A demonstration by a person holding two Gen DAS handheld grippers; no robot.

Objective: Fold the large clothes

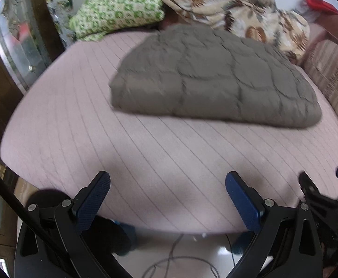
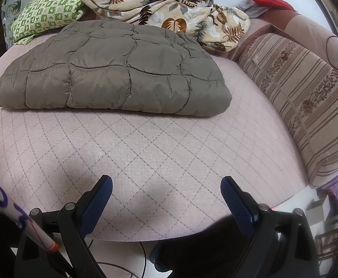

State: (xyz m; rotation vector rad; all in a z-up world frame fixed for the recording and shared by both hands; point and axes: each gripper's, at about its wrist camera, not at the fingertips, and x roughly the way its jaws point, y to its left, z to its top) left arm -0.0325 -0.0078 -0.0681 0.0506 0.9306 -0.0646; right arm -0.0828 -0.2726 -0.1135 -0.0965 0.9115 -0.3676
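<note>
A big pink bed cover has crossing lines on it. At the far side sit a green and white pillow and a crumpled blanket with brown leaves. A long stripy cushion lies along the right. Something red is in the far corner. Grey wires curl on the shiny floor.

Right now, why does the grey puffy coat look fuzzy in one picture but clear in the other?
Left wrist view: the grey puffy coat is smeared by motion blur, stitching soft. Right wrist view: its quilting is crisp. Both fisheye views bend the bed's pink cover into a curve.
</note>
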